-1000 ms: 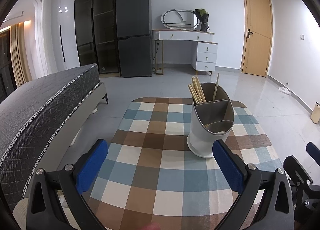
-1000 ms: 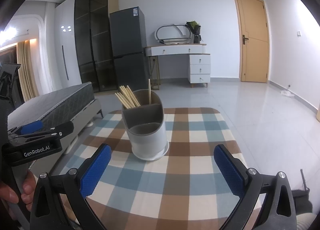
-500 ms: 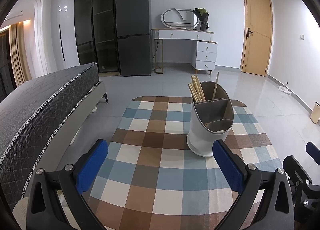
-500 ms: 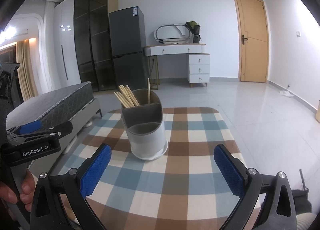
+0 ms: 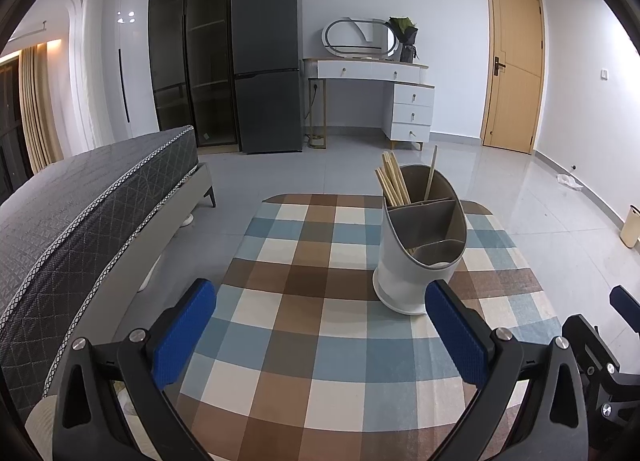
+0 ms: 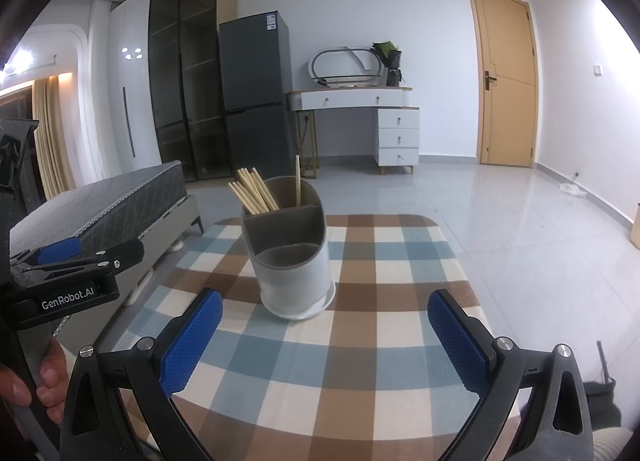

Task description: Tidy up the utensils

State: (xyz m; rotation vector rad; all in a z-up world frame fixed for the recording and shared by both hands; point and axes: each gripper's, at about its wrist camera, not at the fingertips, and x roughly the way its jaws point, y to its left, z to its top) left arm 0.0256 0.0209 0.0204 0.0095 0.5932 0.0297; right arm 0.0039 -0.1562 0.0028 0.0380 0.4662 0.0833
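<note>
A white utensil holder with grey inner compartments stands upright on the checked tablecloth. Several wooden chopsticks lean in its rear compartment, and one single chopstick stands apart from them. My left gripper is open, held low over the near part of the table, with the holder just ahead of its right finger. My right gripper is open too, nothing between its blue pads, with the holder ahead between them.
A grey bed runs along the table's left side. Tiled floor surrounds the table. A fridge, a white dressing table and a wooden door stand at the far wall. A hand holds the left gripper's handle.
Both views have drifted slightly; the holder sits a touch higher in the left wrist view. Both grippers stay open and hold nothing.
</note>
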